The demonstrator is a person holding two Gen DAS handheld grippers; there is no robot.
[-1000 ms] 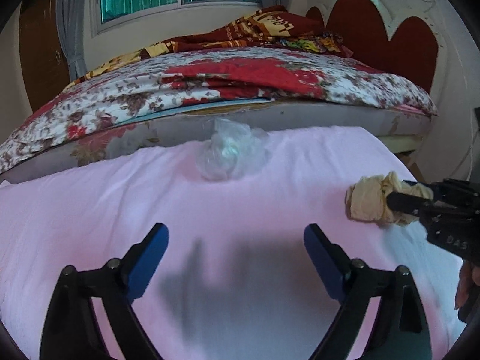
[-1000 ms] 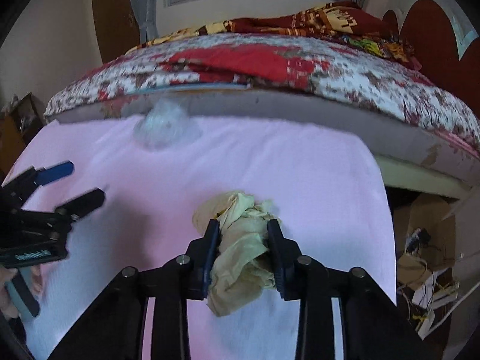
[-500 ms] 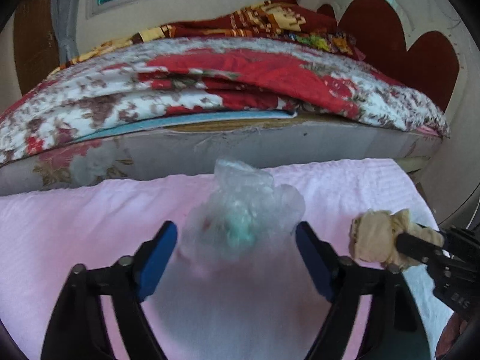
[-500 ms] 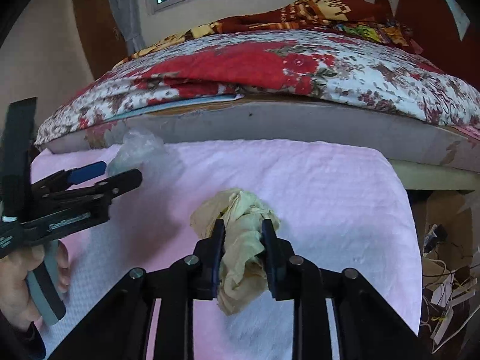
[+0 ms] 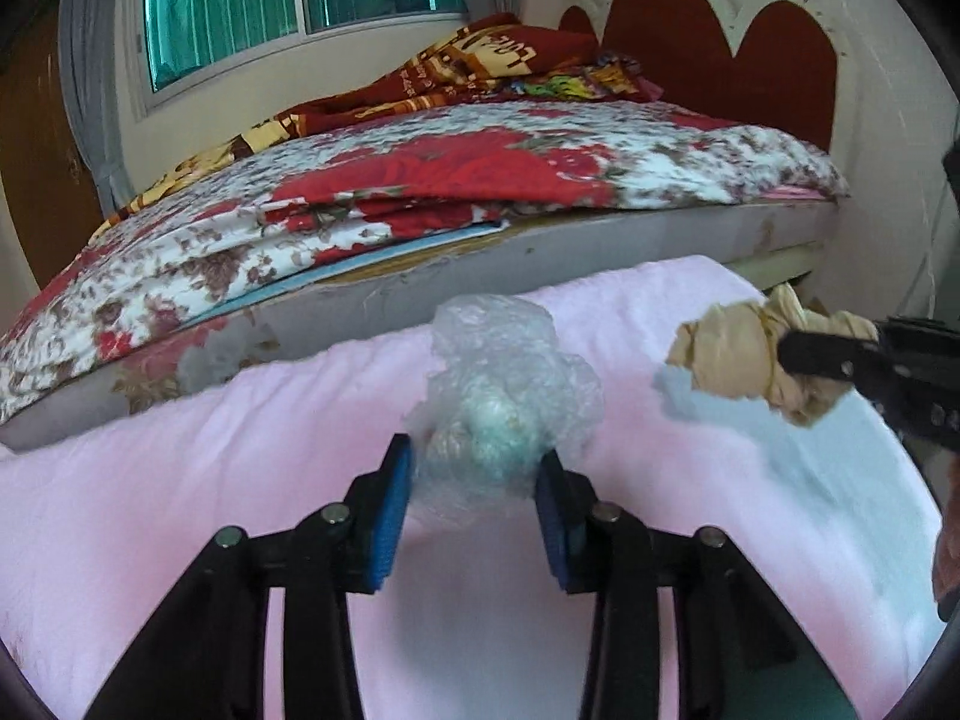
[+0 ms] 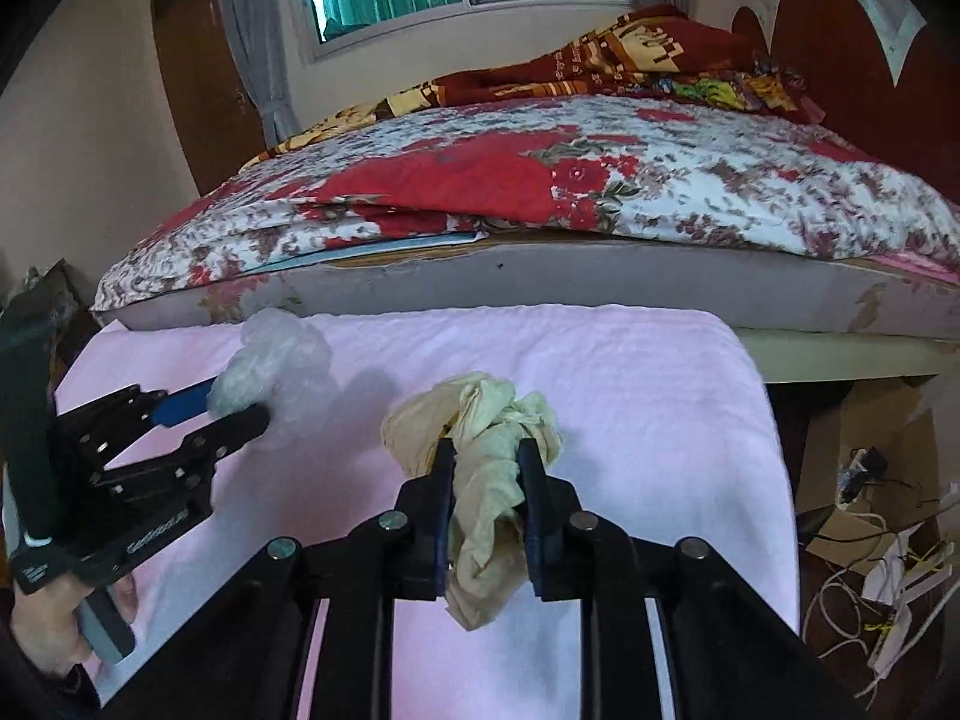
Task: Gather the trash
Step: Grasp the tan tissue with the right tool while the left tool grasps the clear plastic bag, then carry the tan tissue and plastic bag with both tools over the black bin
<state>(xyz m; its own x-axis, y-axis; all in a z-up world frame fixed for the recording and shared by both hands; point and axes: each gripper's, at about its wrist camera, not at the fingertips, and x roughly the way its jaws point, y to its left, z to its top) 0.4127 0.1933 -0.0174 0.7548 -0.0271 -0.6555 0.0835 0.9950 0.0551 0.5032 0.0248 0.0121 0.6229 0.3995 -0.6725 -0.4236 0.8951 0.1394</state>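
Note:
A crumpled clear plastic wad [image 5: 498, 396] lies on the pink cloth [image 5: 180, 480]. My left gripper [image 5: 474, 474] is closed on its near end, blue pads pressing both sides; it also shows in the right wrist view [image 6: 234, 405] with the wad [image 6: 276, 360]. My right gripper [image 6: 483, 480] is shut on a crumpled yellowish-beige tissue wad [image 6: 480, 450] and holds it above the cloth; in the left wrist view the wad [image 5: 738, 354] hangs at the right, off the surface.
The pink cloth [image 6: 600, 372] covers a table against a bed with a red floral quilt [image 5: 420, 192]. Past the table's right edge are cardboard and tangled cables [image 6: 876, 516] on the floor. A red headboard [image 5: 720, 60] stands at the back right.
My left gripper moved forward to the plastic wad and closed on it. My right gripper lifted the tissue wad a little and stayed shut on it.

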